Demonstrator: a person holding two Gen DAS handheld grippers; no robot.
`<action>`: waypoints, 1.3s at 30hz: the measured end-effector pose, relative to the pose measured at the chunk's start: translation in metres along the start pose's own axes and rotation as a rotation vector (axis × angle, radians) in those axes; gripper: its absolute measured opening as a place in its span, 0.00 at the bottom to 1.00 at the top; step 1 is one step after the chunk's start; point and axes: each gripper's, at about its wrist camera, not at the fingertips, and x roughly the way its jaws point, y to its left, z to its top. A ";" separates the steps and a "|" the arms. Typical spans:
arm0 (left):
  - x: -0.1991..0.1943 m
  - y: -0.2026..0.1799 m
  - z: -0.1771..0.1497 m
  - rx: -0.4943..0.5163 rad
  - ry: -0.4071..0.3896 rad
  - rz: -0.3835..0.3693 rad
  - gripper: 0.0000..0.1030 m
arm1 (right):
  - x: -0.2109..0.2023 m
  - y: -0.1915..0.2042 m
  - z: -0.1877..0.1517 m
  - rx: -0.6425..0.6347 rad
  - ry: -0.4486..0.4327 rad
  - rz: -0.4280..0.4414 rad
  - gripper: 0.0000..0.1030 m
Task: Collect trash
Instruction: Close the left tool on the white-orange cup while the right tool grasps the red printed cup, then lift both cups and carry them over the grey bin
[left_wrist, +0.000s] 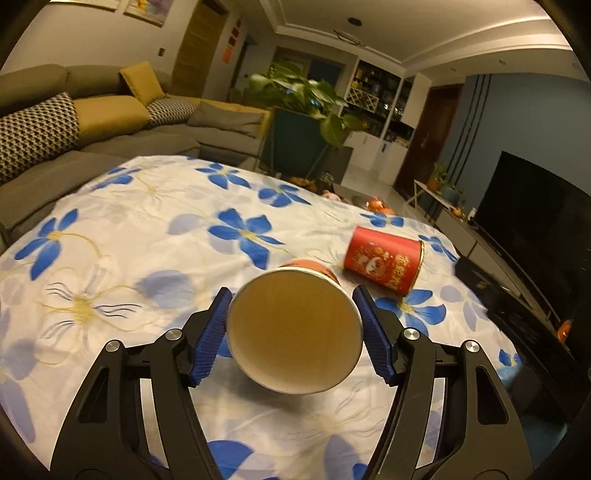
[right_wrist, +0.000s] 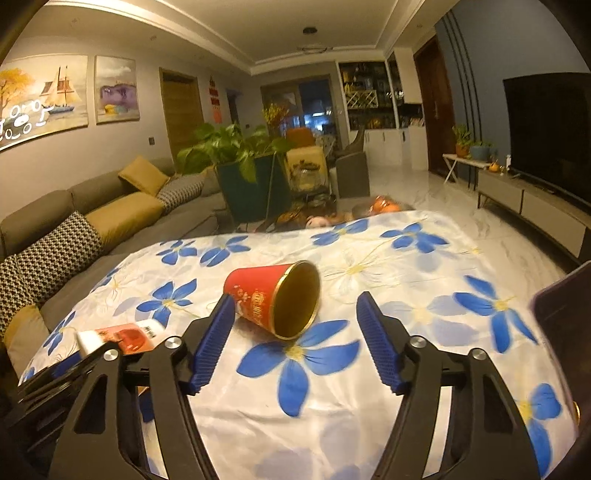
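- jaws of the left gripper (left_wrist: 293, 325) flank the paper cup (left_wrist: 294, 330), pads at or near its rim; whether they clamp it i cannot tell. it seems raised off the floral tablecloth (left_wrist: 155, 229), mouth to camera. red can (left_wrist: 384, 260) lies just beyond, uncollected.
- right wrist view: right gripper (right_wrist: 295, 336) gapes empty, the can (right_wrist: 275, 301) on its side ahead, a flat wrapper (right_wrist: 122, 338) at left. judged barely begun: no bin shows.
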 end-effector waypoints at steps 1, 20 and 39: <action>-0.003 0.003 0.000 -0.001 -0.007 0.005 0.64 | 0.007 0.003 0.001 0.000 0.015 0.009 0.63; -0.021 0.019 -0.003 -0.017 -0.036 0.008 0.64 | 0.046 0.021 -0.001 -0.017 0.141 0.088 0.07; -0.049 -0.014 -0.004 0.027 -0.067 -0.024 0.63 | -0.056 0.006 -0.005 -0.085 -0.014 0.056 0.04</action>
